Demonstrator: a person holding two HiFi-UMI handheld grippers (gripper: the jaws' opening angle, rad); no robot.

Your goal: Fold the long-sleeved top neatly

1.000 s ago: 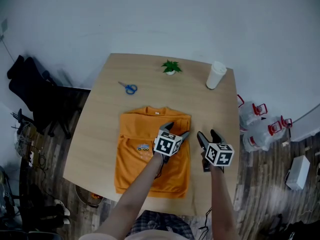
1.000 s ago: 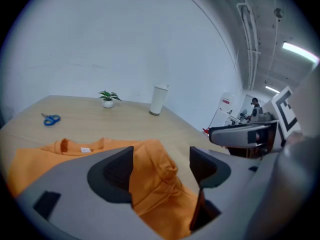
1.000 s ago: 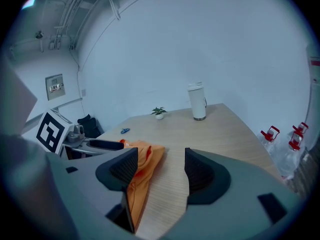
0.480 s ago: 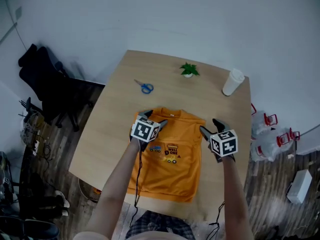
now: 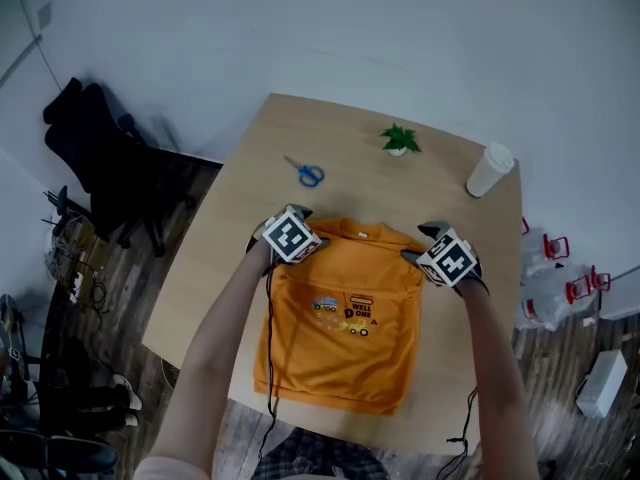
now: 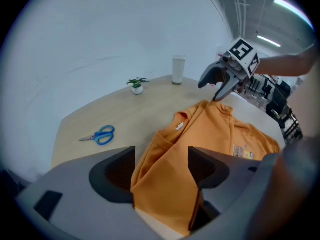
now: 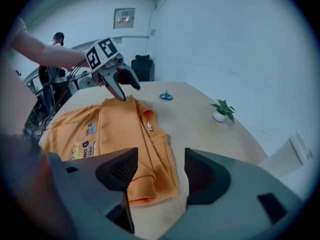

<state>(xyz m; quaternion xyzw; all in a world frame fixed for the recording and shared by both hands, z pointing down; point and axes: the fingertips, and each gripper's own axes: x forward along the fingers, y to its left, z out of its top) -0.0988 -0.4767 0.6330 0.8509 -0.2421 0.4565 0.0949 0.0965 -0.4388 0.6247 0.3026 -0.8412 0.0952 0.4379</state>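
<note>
An orange long-sleeved top (image 5: 345,343) lies flat on the wooden table (image 5: 350,183), sleeves tucked in and its printed front facing up. My left gripper (image 5: 285,230) hovers over the top's left shoulder corner with its jaws open; the orange fabric (image 6: 165,169) lies on the table below the gap. At the right shoulder corner my right gripper (image 5: 432,248) stands open above the folded edge of the top (image 7: 150,159). Each gripper shows in the other's view: the right gripper (image 6: 220,81), the left gripper (image 7: 122,84).
Blue scissors (image 5: 308,173) lie on the table beyond the collar. A small potted plant (image 5: 399,140) and a white cup (image 5: 489,171) stand near the far edge. A chair with dark clothes (image 5: 100,168) is on the left, water jugs (image 5: 550,268) on the floor to the right.
My left gripper has crossed from the top's right half to its left shoulder. The right gripper has moved from beside the right edge up to the right shoulder. Both have rolled.
</note>
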